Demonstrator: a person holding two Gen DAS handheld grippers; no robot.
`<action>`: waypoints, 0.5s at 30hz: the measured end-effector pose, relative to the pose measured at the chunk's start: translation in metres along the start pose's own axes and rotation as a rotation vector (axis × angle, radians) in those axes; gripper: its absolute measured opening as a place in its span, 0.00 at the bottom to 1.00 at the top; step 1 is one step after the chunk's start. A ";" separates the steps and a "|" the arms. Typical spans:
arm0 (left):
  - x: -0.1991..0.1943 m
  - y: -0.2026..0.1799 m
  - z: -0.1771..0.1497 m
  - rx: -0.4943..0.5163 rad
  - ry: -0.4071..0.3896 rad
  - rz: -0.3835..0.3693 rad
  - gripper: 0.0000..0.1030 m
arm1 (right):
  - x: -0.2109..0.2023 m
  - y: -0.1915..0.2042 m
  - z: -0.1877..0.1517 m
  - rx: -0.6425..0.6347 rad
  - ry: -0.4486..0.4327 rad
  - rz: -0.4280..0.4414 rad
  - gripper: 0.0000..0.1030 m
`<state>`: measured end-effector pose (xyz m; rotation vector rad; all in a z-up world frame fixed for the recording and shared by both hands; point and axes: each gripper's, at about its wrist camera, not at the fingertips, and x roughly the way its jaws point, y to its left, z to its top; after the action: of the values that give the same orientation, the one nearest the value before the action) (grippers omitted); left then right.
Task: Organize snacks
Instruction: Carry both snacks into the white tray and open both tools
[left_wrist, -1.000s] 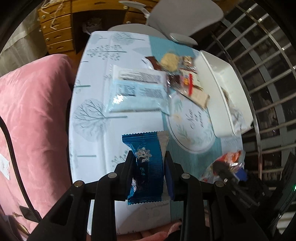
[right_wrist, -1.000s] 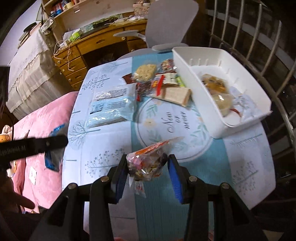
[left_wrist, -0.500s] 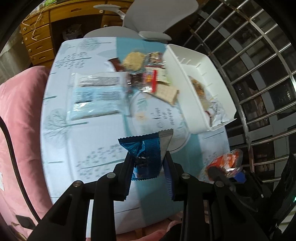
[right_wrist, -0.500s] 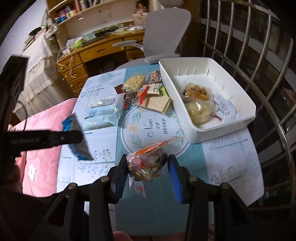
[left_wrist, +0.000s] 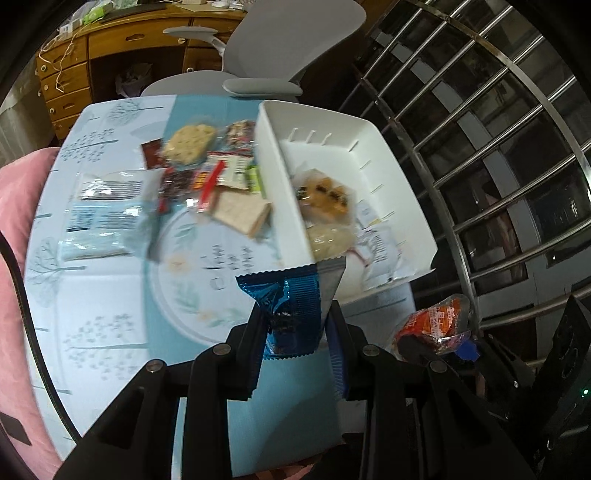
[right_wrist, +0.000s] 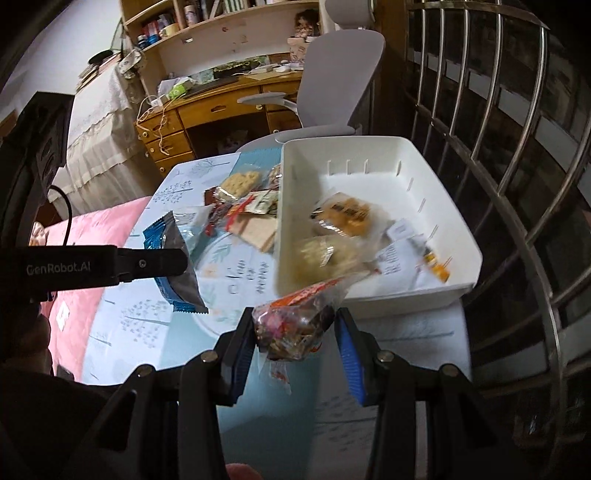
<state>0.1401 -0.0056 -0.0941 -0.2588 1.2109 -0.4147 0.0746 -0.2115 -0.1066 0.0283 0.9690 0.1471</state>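
Note:
My left gripper (left_wrist: 295, 325) is shut on a blue foil snack packet (left_wrist: 291, 306), held in the air just before the near left corner of the white bin (left_wrist: 369, 122). From the right wrist the same blue packet (right_wrist: 173, 258) hangs off the left gripper's finger at the left. My right gripper (right_wrist: 295, 332) is shut on a clear bag of red-wrapped candies (right_wrist: 295, 321), lifted in front of the white bin (right_wrist: 369, 295). That candy bag (left_wrist: 436, 325) also shows at the lower right of the left wrist view. The bin holds a few wrapped pastries (right_wrist: 343, 214).
Loose snacks (left_wrist: 207, 170) and a pale blue flat pack (left_wrist: 103, 218) lie on the small table (left_wrist: 96, 332) left of the bin. A grey office chair (right_wrist: 332, 70) and wooden desk (right_wrist: 207, 107) stand behind. Metal bars (right_wrist: 517, 147) run along the right; a pink bedspread (left_wrist: 14, 258) lies left.
Both grippers have carried their packets rightwards and forward across the table, so the white bin now lies close ahead of each. Both grips are unchanged.

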 end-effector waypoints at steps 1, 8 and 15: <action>0.004 -0.006 0.000 -0.007 -0.004 -0.003 0.28 | 0.000 -0.008 0.001 -0.010 -0.001 0.004 0.42; 0.031 -0.052 0.010 -0.021 -0.018 -0.004 0.28 | 0.000 -0.065 0.016 -0.052 -0.024 0.018 0.42; 0.051 -0.084 0.028 -0.026 -0.025 -0.001 0.28 | 0.006 -0.106 0.039 -0.061 -0.056 0.013 0.42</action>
<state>0.1666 -0.1039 -0.0940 -0.2858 1.1924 -0.3962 0.1220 -0.3144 -0.0990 -0.0172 0.9082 0.1867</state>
